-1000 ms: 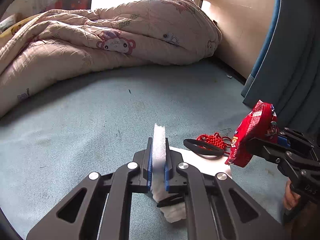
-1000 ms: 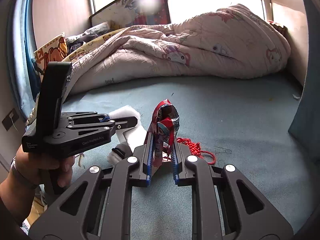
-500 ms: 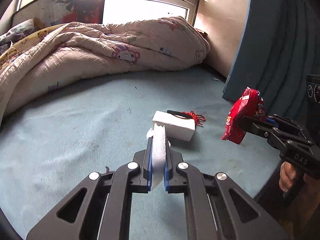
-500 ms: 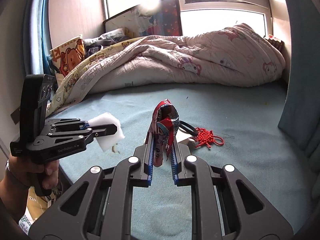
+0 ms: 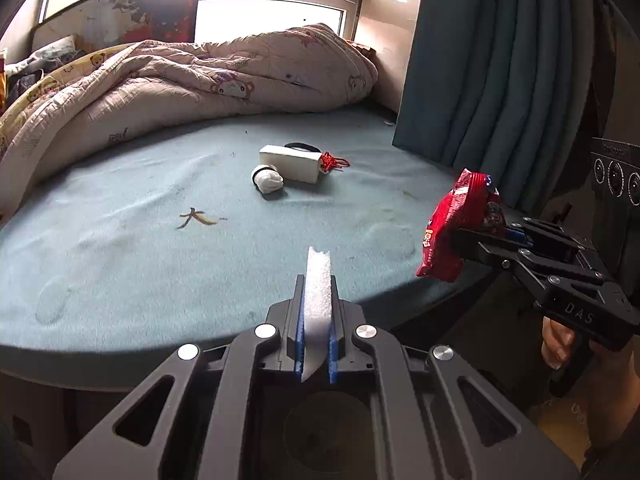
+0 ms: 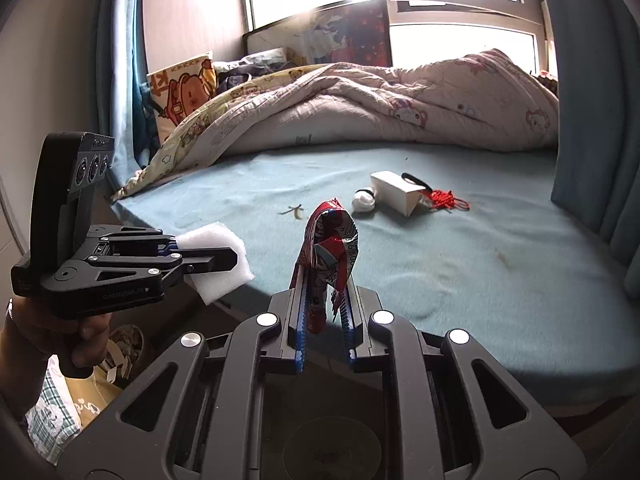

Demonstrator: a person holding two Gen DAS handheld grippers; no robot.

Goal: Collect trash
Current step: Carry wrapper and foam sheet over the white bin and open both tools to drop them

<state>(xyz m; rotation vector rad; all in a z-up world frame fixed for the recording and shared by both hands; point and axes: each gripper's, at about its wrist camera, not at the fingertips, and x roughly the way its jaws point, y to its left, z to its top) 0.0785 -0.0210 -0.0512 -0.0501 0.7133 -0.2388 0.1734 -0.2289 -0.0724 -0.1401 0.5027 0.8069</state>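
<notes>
My left gripper (image 5: 317, 280) is shut on a white foam piece (image 5: 318, 276), held over the bed's near edge; the foam also shows in the right wrist view (image 6: 222, 262). My right gripper (image 6: 325, 280) is shut on a crumpled red snack wrapper (image 6: 330, 236), which shows at the right of the left wrist view (image 5: 456, 228). Both are held off the near side of the bed. On the blue sheet lie a banana peel (image 5: 198, 217), a white rolled sock (image 5: 268, 179), a white box (image 5: 291, 162) and a red knotted cord (image 5: 334, 161).
A rumpled quilt (image 5: 192, 88) covers the far side of the bed (image 5: 120, 248). A teal curtain (image 5: 492, 64) hangs at the right. A bag of trash (image 6: 120, 344) sits on the floor below my left hand. A cartoon pillow (image 6: 184, 88) leans at the bed's head.
Both grippers have pulled back from the bed with the foam and wrapper in them. The box, sock and cord now lie much farther away, and the banana peel has come into view.
</notes>
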